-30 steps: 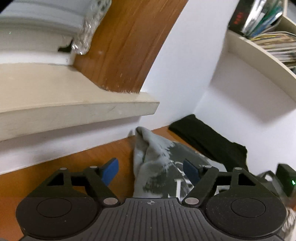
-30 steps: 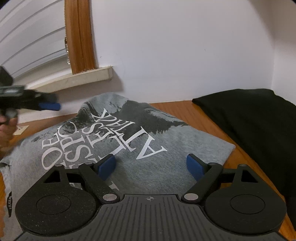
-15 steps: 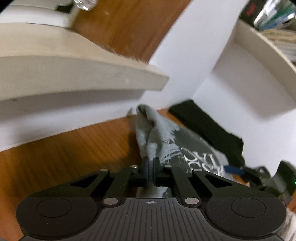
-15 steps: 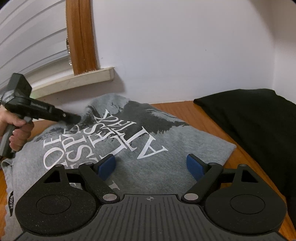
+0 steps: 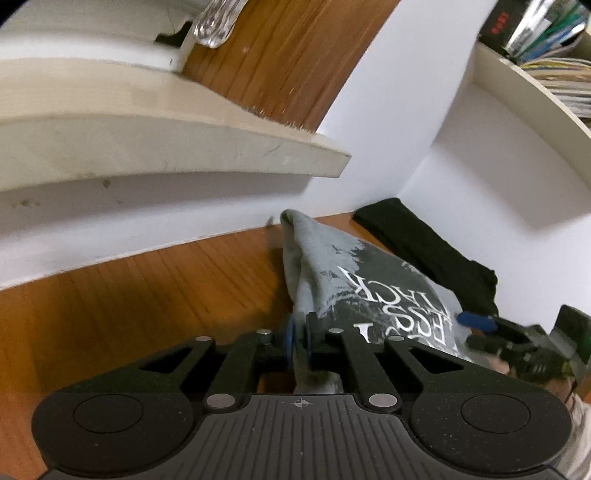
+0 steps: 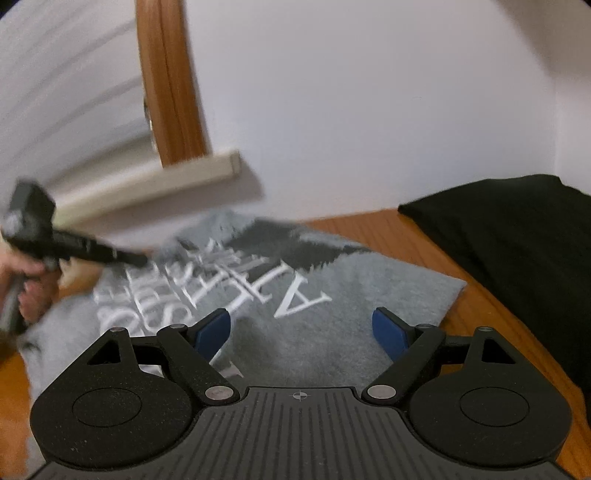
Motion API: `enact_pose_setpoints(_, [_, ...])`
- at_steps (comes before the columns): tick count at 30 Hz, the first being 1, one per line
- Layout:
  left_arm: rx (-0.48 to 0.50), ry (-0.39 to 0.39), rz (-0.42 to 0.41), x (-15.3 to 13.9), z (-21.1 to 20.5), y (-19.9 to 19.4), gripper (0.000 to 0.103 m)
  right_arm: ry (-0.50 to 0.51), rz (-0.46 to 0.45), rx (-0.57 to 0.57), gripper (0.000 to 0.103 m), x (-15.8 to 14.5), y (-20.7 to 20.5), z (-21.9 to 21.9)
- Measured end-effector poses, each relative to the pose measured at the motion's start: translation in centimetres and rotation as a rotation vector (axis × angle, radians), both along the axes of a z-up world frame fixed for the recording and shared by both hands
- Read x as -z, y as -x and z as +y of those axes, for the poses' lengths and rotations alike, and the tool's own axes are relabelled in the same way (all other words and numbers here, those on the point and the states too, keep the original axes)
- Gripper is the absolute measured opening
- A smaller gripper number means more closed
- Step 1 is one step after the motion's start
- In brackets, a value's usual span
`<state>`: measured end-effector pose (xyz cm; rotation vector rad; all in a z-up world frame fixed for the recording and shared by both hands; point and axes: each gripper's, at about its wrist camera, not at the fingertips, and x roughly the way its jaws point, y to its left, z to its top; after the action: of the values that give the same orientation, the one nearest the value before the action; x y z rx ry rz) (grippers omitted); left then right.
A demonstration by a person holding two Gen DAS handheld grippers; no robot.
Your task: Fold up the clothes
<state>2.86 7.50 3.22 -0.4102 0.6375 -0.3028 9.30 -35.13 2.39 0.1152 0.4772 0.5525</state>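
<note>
Wooden table (image 6: 413,236) w/ grey T-shirt (image 6: 332,332) — left tongs (image 5: 298,334) pinch its edge (right tongs (image 6: 301,328) gape, empty).

This looks like a room in a home, perhaps a bedroom or study corner. A wooden counter (image 5: 129,295) with a warm orange grain runs up to plain white walls (image 6: 369,110) that meet in a far corner. On the left, a cream window sill (image 5: 166,147) juts out beneath a wooden window frame (image 6: 170,81) and pale horizontal blinds (image 6: 55,92). High on the right, a curved cream shelf (image 5: 524,85) carries a crowded stack of books and papers (image 5: 546,33). Laundry lies on the counter: a grey printed T-shirt (image 6: 332,314) and a black garment (image 6: 517,240).
</note>
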Motion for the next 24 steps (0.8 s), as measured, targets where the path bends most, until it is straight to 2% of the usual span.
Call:
enact_pose_setpoints(2, [0.011, -0.005, 0.001, -0.2, 0.2, 1.2, 0.006, -0.03, 0.003, 0.057, 0.082, -0.1, 0.1, -1.1])
enact_pose_setpoints(5, [0.034, -0.007, 0.019, -0.1, 0.6, 2.9, 0.007, 0.016, 0.051, 0.143, 0.064, 0.1, -0.5, -1.9])
enact_pose_setpoints(6, [0.041, -0.013, 0.023, -0.1, 0.6, 3.5, 0.012, 0.04, 0.073, 0.159, 0.06, 0.2, -0.9, -1.9])
enact_pose_setpoints(8, [0.055, -0.024, 0.032, -0.1, 0.7, 4.6, 0.028, 0.065, 0.12, 0.156, 0.057, 0.6, -1.7, -1.9])
enact_pose_setpoints(11, [0.085, -0.028, 0.047, 0.0, 0.8, 6.0, 0.028, 0.118, 0.135, 0.128, 0.052, 0.6, -2.5, -0.9])
enact_pose_setpoints(15, [0.115, -0.064, 0.058, 0.3, 0.8, 7.5, 0.028, 0.247, 0.086, 0.113, 0.048, 0.2, -3.3, 0.9])
enact_pose_setpoints(18, [0.125, -0.089, 0.074, 0.8, 0.4, 8.7, 0.009, 0.311, 0.064, 0.137, 0.047, 0.2, -4.4, 1.1])
enact_pose_setpoints(20, [0.142, -0.087, 0.062, 0.9, -0.1, 9.9, 0.004, 0.32, 0.071, 0.15, 0.047, 0.2, -5.0, 1.2])
enact_pose_setpoints(24, [0.151, -0.084, 0.044, 1.1, -0.8, 12.4, 0.003, 0.348, 0.056, 0.181, 0.047, -0.6, -4.5, 1.7])
